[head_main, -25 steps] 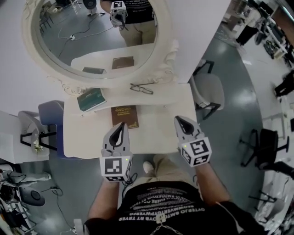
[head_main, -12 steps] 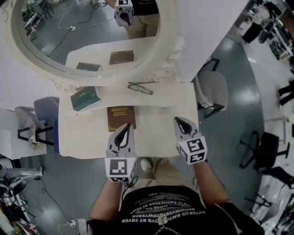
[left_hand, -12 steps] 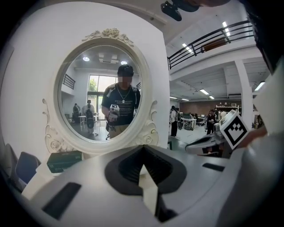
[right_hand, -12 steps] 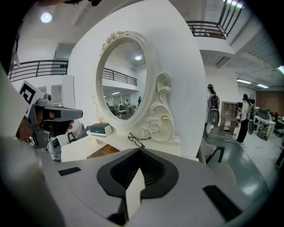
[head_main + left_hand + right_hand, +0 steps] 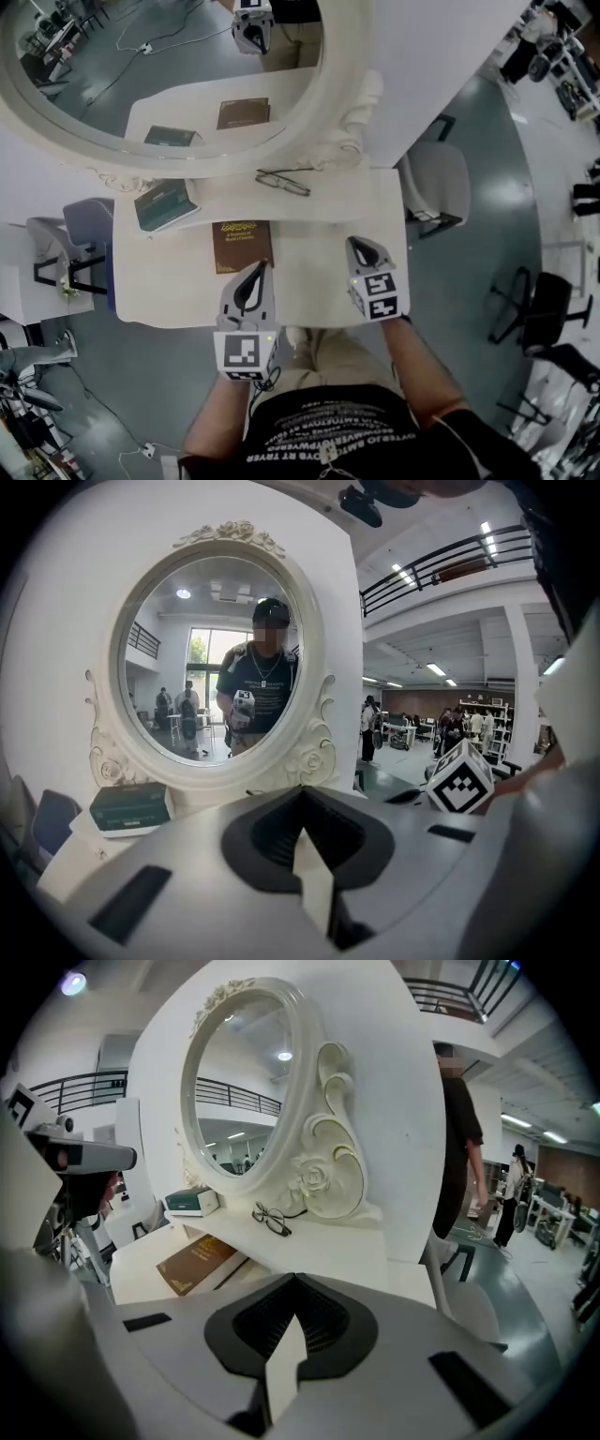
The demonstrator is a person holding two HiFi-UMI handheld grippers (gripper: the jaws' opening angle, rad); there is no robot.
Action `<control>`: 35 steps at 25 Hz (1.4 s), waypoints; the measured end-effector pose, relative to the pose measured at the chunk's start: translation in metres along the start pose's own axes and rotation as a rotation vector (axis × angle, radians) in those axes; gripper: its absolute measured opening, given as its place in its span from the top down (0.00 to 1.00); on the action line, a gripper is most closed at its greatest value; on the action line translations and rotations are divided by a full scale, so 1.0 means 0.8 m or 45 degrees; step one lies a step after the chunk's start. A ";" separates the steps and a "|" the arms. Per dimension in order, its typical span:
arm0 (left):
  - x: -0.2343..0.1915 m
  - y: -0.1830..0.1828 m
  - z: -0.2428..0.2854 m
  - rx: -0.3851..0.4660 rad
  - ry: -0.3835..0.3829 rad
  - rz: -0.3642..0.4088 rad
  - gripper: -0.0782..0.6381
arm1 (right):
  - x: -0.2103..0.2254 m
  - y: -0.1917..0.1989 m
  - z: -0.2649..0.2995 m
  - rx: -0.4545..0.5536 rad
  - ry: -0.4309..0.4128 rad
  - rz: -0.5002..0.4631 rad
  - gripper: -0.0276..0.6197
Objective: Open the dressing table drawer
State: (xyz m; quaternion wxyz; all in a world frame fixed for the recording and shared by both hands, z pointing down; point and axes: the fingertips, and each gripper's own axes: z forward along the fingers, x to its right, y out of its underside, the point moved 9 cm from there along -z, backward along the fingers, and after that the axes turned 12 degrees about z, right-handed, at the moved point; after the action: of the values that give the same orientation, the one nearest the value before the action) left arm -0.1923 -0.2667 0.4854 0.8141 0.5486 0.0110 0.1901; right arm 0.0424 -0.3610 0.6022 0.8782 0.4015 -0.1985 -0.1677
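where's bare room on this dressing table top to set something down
Two bare patches on the table top: the left front, between the table's left edge and the brown book, and the middle, between that book and the right gripper. The back ledge under the mirror is crowded: teal book, glasses.

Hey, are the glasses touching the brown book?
Apart. The head view shows bare white tabletop between the glasses and the brown book.
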 end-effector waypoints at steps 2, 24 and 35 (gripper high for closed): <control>-0.003 0.006 0.001 -0.016 -0.007 -0.005 0.89 | 0.001 0.004 0.015 -0.016 0.000 0.025 0.97; -0.009 0.046 0.004 -0.108 -0.026 -0.070 0.89 | 0.031 0.046 0.121 -0.220 0.045 0.196 0.81; -0.007 0.047 -0.012 -0.117 -0.042 -0.117 0.89 | 0.027 0.045 0.136 -0.233 0.110 0.201 0.82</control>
State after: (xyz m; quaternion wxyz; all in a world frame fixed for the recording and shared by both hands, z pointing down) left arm -0.2111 -0.2478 0.5140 0.8464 0.5126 0.0141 0.1437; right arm 0.0136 -0.4183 0.6996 0.9294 0.3095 -0.1754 -0.0981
